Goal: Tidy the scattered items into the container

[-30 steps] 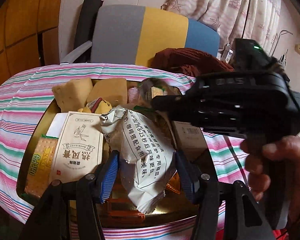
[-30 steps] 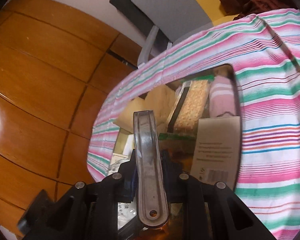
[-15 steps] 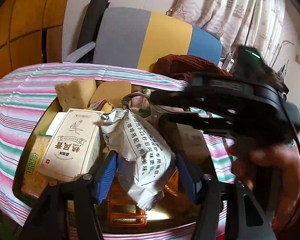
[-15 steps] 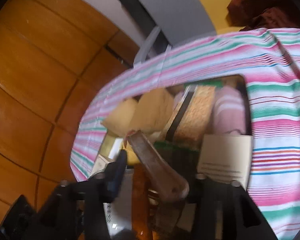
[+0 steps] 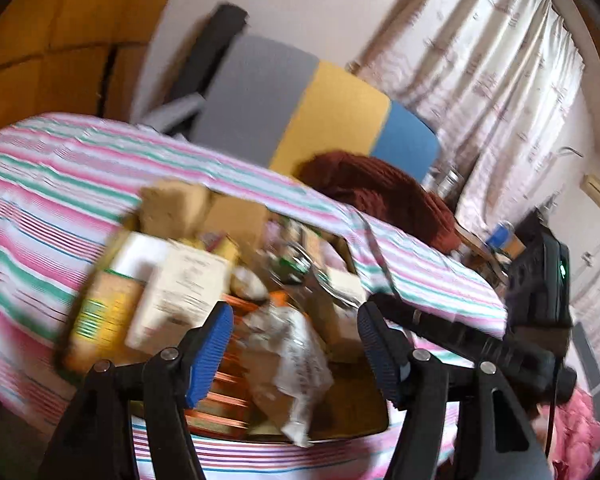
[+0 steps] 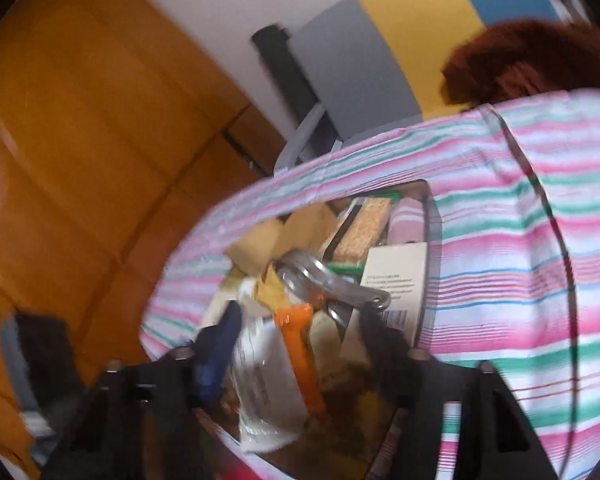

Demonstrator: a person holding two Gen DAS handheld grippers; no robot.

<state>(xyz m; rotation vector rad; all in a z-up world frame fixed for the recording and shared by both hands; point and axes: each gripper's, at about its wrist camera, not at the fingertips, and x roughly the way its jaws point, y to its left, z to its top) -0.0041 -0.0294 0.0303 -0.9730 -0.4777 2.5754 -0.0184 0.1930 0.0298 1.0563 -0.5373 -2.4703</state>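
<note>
A shallow metal container point(image 5: 356, 412) on the striped tablecloth holds boxes, snack packets and sponges. A white crinkled packet point(image 5: 296, 364) lies in it between the fingers of my open, empty left gripper point(image 5: 296, 354). A white box point(image 5: 180, 296) and a yellow-green cracker pack point(image 5: 100, 320) lie at its left. In the right wrist view the container point(image 6: 432, 240) shows a metal tool point(image 6: 332, 284) lying loose on the pile, beside an orange packet point(image 6: 300, 356). My right gripper point(image 6: 296, 344) is open and empty just above the pile; its body point(image 5: 540, 300) shows at the right of the left wrist view.
The striped tablecloth point(image 6: 520, 248) covers the table. A grey, yellow and blue chair point(image 5: 312, 112) stands behind, with a dark red cloth point(image 5: 380, 196) on it. A wooden wall point(image 6: 80, 140) is at the left, curtains point(image 5: 480, 80) at the back right.
My right gripper has opened and let go of the metal tool, which now lies on the pile. Both grippers have pulled back from the container; the views are blurred by motion.
</note>
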